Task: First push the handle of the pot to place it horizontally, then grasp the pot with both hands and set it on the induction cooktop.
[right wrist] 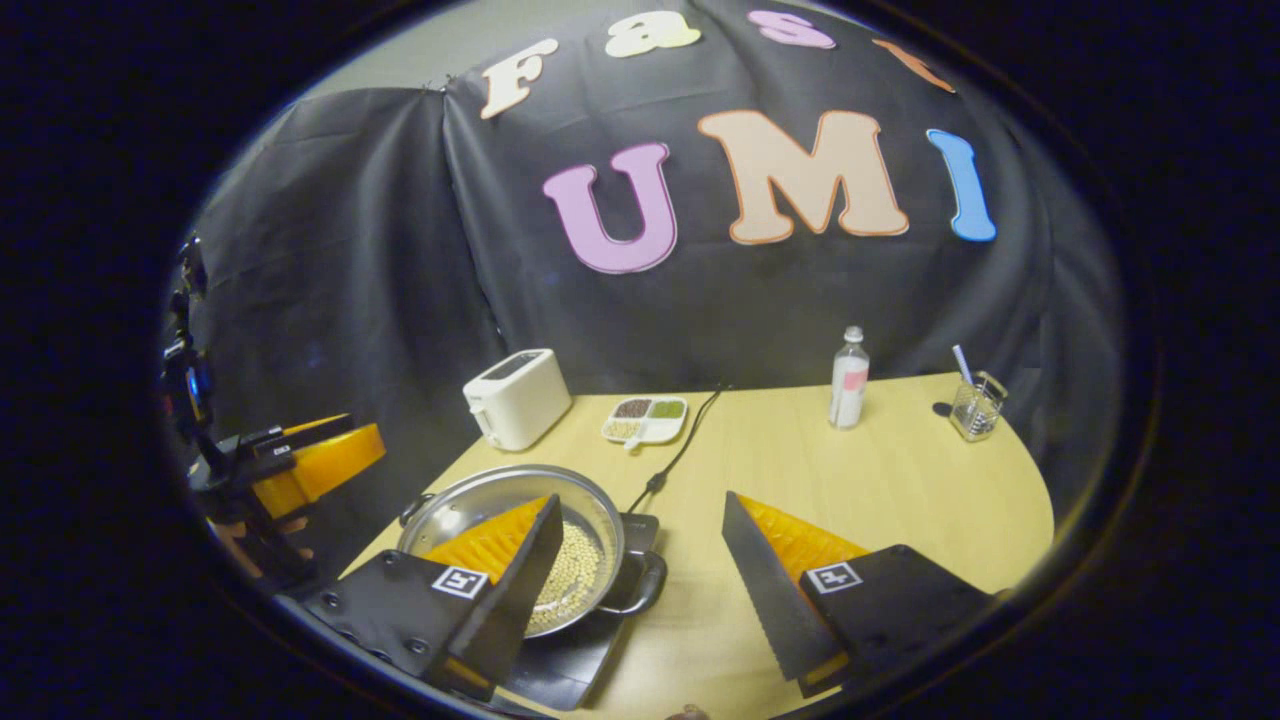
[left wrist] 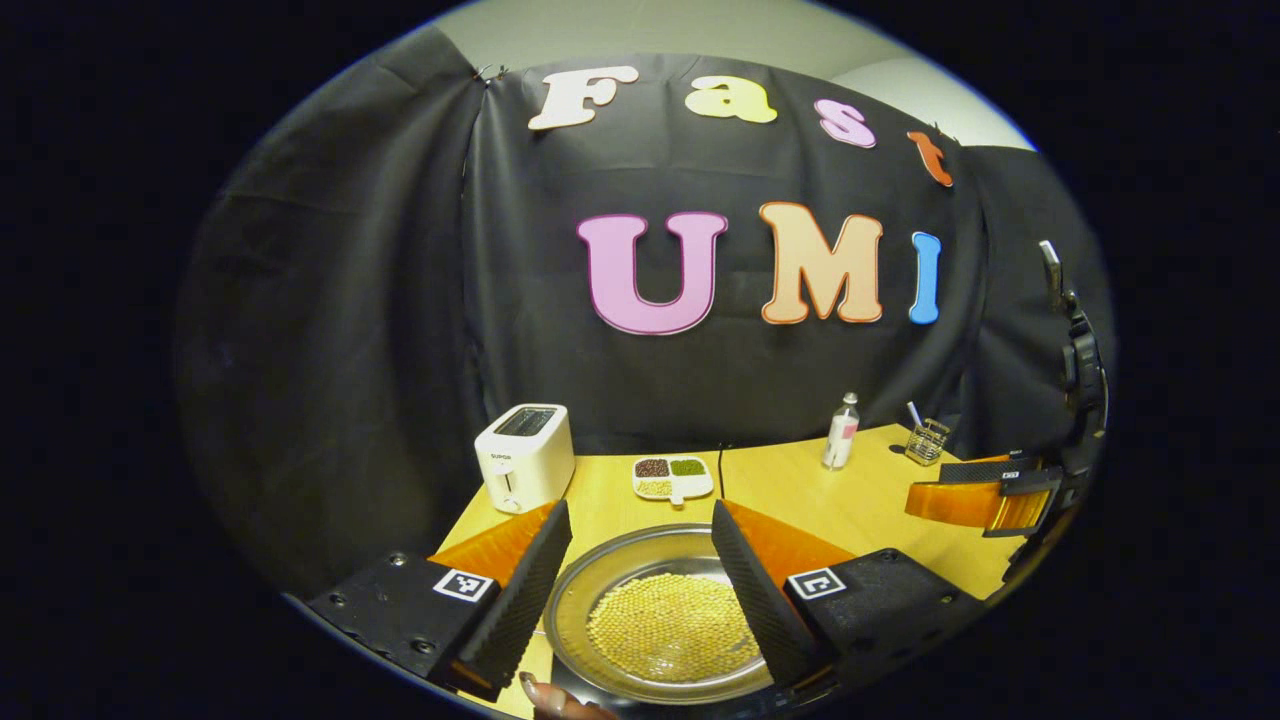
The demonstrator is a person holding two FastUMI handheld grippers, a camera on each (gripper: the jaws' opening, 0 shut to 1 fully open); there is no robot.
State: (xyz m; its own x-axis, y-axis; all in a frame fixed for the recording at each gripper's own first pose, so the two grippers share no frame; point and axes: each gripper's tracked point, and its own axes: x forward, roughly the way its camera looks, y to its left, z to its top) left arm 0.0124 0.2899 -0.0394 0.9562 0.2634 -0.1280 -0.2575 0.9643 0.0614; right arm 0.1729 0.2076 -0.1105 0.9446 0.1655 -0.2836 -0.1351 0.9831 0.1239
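Resting on the induction cooktop (right wrist: 570,650), the pot (right wrist: 500,500) holds beans; both grippers (left wrist: 640,590) (right wrist: 640,600) gape wide; toaster (left wrist: 523,455), branded SUPOR, at eleven o'clock.

My pot (right wrist: 510,530) is a shallow, round, shiny steel pan, upright, its floor covered by a bed of small pale yellow beans; in the right gripper view its dark loop handle (right wrist: 640,590) sticks out level toward four o'clock; it sits on my induction cooktop (right wrist: 570,655), a flat black slab at the table's near left; a black cord runs off the cooktop toward one o'clock.
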